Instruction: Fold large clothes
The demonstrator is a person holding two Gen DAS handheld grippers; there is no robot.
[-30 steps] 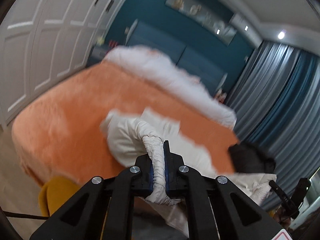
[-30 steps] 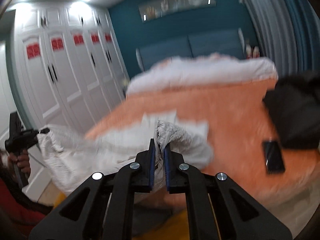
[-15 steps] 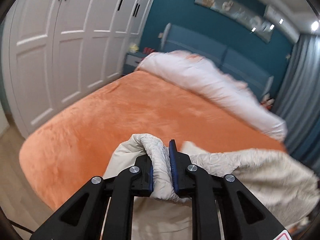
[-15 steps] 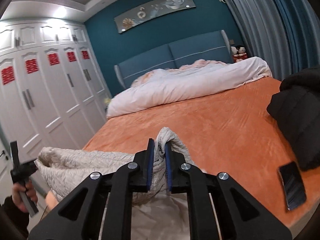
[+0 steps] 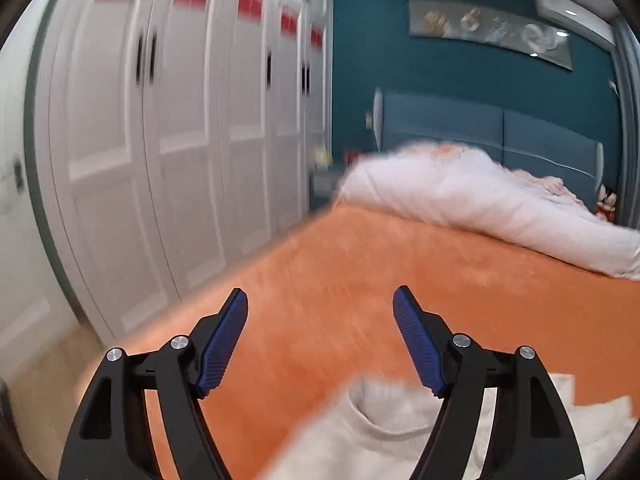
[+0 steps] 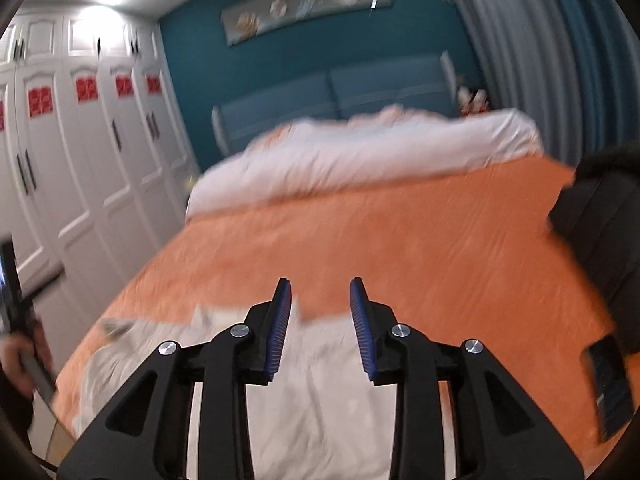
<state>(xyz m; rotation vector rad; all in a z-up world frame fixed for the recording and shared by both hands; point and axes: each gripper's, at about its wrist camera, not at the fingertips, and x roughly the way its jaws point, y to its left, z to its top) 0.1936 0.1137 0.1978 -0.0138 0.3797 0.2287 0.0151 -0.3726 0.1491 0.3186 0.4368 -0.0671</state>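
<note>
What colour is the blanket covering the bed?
The blanket is orange, a plain fuzzy surface with no pattern. It shows best in the right wrist view.

Orange bedspread [image 6: 400, 240] covers bed. White duvet [image 6: 360, 156] bunched near blue headboard [image 6: 340, 96]. White wardrobe doors [image 5: 160, 140] with red decals. Phone [image 6: 610, 388] near bed's right edge, beside black garment [image 6: 600, 220].

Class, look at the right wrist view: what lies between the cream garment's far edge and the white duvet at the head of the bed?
Only bare orange bedspread lies between the cream garment and the white duvet.
</note>
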